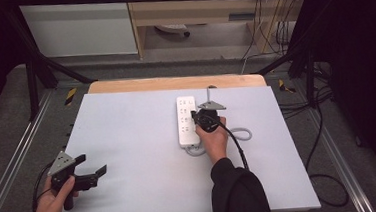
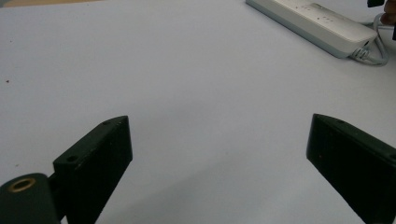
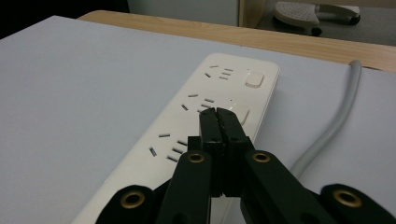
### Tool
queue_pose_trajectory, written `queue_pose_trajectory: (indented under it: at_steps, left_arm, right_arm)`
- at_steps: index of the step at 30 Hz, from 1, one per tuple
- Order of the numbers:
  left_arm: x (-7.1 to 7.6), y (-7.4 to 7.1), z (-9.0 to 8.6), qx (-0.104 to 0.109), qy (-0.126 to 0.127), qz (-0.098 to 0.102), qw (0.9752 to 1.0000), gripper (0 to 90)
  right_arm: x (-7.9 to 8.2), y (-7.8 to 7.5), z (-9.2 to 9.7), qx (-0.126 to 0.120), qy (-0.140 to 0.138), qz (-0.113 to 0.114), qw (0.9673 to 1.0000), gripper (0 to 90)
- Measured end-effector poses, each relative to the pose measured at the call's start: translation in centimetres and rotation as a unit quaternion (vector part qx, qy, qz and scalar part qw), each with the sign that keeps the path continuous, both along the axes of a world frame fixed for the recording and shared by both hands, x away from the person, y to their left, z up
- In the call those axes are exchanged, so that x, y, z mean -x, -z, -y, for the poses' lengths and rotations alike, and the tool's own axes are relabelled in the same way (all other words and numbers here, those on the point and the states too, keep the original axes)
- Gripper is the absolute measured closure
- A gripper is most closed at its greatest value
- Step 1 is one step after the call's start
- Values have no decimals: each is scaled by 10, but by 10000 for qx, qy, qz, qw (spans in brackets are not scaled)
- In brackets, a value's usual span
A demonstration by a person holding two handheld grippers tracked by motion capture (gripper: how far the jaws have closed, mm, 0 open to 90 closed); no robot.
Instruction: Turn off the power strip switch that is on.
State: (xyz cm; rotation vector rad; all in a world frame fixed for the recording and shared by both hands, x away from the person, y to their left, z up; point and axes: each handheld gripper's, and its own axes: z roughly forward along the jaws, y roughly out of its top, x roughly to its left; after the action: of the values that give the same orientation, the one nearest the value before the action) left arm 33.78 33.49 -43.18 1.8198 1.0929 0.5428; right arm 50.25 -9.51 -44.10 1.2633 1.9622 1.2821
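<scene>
The right gripper point(image 3: 221, 112), jaws pressed together on nothing, was parked on a switch of the power strip point(image 1: 187, 121) at frame centre, so it could've been shoved sideways by a skewed push, while the left gripper point(image 1: 92, 165) was left gaping lower left.

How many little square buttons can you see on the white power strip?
2 on the power strip: one button near its far end, and one button just behind the shut right tool. More may hide under the tool.
</scene>
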Motion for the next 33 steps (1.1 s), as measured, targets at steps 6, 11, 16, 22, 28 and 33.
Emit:
queue_pose_trajectory:
  at_steps: [6, 11, 16, 22, 28, 33]
  left_arm:
    - [0, 0, 0, 4, 4, 2, 10000, 69]
    - [0, 0, 0, 6, 8, 1, 10000, 69]
    - [0, 0, 0, 5, 10, 3, 10000, 69]
    - [0, 0, 0, 7, 10, 1, 10000, 69]
    - [0, 0, 0, 4, 9, -2, 10000, 69]
    - [0, 0, 0, 8, 17, -1, 10000, 69]
  right_arm:
    - [1, -3, 1, -50, -37, 7, 10000, 900]
    - [2, -6, 1, -98, -35, 36, 9999, 881]
    - [3, -9, 3, -154, -18, 43, 9999, 857]
    - [3, -12, 5, -176, 35, 35, 9998, 813]
    - [4, -15, 8, -236, 31, 38, 9997, 734]
    - [5, -19, 8, -324, 57, 30, 9995, 657]
